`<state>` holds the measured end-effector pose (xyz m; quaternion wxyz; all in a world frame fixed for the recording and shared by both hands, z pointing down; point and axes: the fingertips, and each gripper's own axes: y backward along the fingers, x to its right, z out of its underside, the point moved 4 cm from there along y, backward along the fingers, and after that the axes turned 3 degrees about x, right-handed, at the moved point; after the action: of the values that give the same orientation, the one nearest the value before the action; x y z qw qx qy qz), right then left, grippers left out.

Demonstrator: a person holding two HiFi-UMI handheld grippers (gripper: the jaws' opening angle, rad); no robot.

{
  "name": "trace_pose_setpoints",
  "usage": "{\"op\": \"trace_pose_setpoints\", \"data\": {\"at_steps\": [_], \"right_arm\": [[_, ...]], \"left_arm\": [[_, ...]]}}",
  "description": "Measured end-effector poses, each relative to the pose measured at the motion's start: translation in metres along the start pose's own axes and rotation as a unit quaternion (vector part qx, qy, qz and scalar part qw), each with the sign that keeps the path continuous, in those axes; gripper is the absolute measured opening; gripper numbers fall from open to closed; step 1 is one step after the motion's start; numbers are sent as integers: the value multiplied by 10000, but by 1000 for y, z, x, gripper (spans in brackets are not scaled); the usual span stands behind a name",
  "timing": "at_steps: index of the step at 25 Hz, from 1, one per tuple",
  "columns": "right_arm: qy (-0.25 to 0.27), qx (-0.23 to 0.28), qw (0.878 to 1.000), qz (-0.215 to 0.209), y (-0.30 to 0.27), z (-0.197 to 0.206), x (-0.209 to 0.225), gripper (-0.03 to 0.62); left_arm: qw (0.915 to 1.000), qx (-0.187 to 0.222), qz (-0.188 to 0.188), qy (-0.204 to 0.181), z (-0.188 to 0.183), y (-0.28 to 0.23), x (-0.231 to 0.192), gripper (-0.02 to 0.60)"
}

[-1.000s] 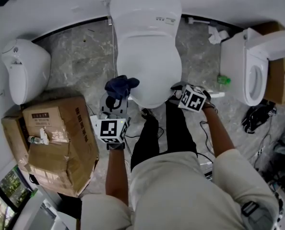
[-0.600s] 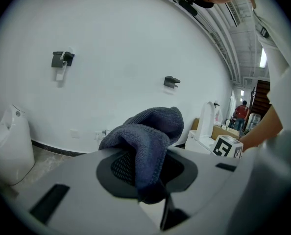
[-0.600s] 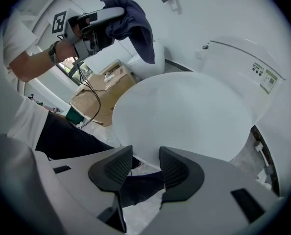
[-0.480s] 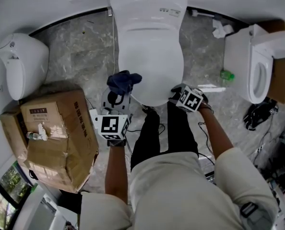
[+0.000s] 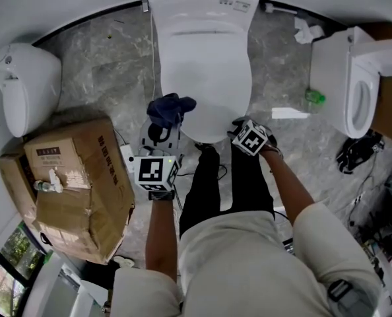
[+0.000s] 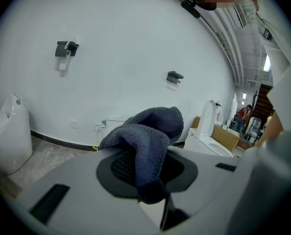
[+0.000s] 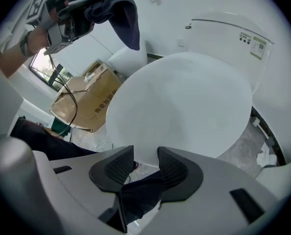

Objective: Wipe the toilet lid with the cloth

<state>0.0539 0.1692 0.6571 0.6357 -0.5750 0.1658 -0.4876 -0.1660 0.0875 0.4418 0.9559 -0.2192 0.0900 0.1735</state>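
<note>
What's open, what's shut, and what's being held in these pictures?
toilet lid: down, shut.
cloth: bunched up, gripped.
left tool: shut on the cloth.
right tool: open, jaws have just been closing, nothing between them.
other toilet: lid up.
cardboard box: closed, dented.

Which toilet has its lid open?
The toilet at the far right of the head view: its lid is raised and its bowl shows. The middle toilet has its lid shut flat.
</note>
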Motion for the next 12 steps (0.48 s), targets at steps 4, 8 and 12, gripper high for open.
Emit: {"op": "trace_pose_setpoints", "data": {"at_steps": [4,8,12], "right_arm": [[-415,62,9991,39,-21,10,4,175],[-611,69,9981,84,-43,20,6,175],[-647,-78,9977,157,-58,24,8,175]], "left_arm": [[10000,-46,29,-14,6,-9,-3,83],[9999,-113,6,-17,15,-17,-11,83],[9998,-207,-34,-2,25,-25,-18,83]]}}
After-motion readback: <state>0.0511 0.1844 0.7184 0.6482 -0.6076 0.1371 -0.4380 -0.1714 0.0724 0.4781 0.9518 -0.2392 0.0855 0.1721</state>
